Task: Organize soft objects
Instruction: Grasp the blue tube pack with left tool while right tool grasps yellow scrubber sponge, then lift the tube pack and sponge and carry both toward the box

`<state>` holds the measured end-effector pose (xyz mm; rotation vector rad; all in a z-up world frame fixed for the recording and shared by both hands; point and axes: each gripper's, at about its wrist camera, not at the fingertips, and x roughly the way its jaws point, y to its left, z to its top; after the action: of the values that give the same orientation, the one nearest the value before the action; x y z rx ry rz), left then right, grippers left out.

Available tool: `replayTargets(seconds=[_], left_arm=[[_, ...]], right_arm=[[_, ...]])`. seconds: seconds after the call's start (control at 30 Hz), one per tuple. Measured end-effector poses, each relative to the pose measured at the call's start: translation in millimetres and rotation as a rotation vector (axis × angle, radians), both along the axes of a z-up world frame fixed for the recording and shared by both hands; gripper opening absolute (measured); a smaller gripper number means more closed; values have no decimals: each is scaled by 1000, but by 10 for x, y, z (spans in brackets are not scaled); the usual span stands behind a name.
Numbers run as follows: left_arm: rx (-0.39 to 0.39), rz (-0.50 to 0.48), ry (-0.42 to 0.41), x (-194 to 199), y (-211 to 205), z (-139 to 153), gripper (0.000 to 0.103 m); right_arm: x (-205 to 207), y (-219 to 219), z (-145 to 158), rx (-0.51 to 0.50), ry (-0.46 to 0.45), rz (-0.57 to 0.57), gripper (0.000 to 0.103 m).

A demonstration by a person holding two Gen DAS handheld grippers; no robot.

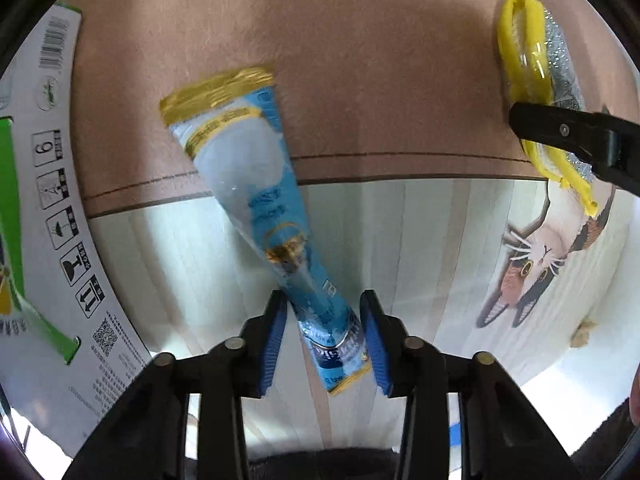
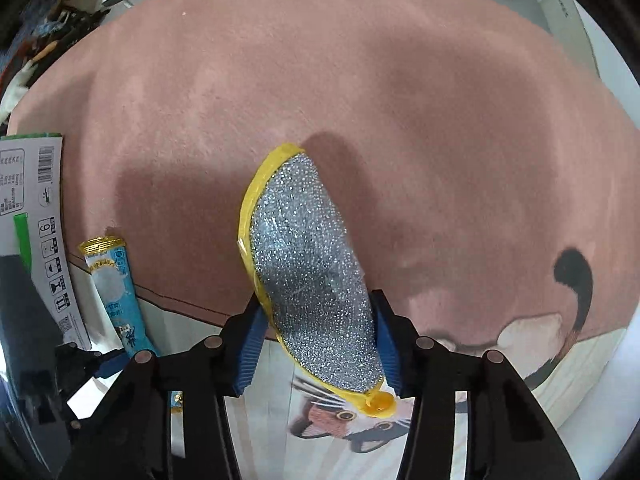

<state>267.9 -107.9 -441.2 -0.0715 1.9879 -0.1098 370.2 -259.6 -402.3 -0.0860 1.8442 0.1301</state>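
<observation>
Left claw [image 1: 324, 344] grips blue tube [image 1: 256, 200], long axis pointing away.

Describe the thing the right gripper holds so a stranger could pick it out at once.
Start at the pink rug with the cat picture at its near edge. Above that edge, the right gripper clamps a scouring pad. Unlike the blue and gold tube to its left, it is flat, glittery silver and yellow-trimmed.
</observation>
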Motion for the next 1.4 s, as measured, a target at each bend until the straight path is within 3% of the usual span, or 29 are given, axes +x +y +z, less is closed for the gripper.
replayTargets(seconds=[0.13,0.33,0.63,0.77,0.8,0.93,1.07,1.17,1.3,1.4], left_arm=[[19,-42,-63,-203,-78,118,19],[6,-52,-164,-415,3,413,15],[-43,-45,-313,-500,143,1106,14],[-72,-27,-394,-559,328,1520,13],[-76,-19,-412,-216,349,1572,12],[-102,5,-486,-132,655,1967,4],[-120,18,-553,-120,1091,2344,4],[-177,36,-538,-105,1361,2391,6],[-225,5,-381,-132,1336,1999,19],[-180,-60,-316,-175,1207,1755,19]], right_arm=[[-102,-81,85,-11,-29,-49,48],[-345,-221,361,22,-82,-122,44],[-693,-247,1095,100,-210,-184,42],[-756,-90,1463,131,-266,-187,41],[-792,-15,1568,135,-283,-183,41],[-925,288,1865,160,-330,-173,41],[-1011,830,2127,187,-379,-147,41],[-1021,1171,2209,185,-399,-132,41],[-1098,1386,2152,149,-401,-135,41],[-1216,1289,1988,137,-376,-169,41]])
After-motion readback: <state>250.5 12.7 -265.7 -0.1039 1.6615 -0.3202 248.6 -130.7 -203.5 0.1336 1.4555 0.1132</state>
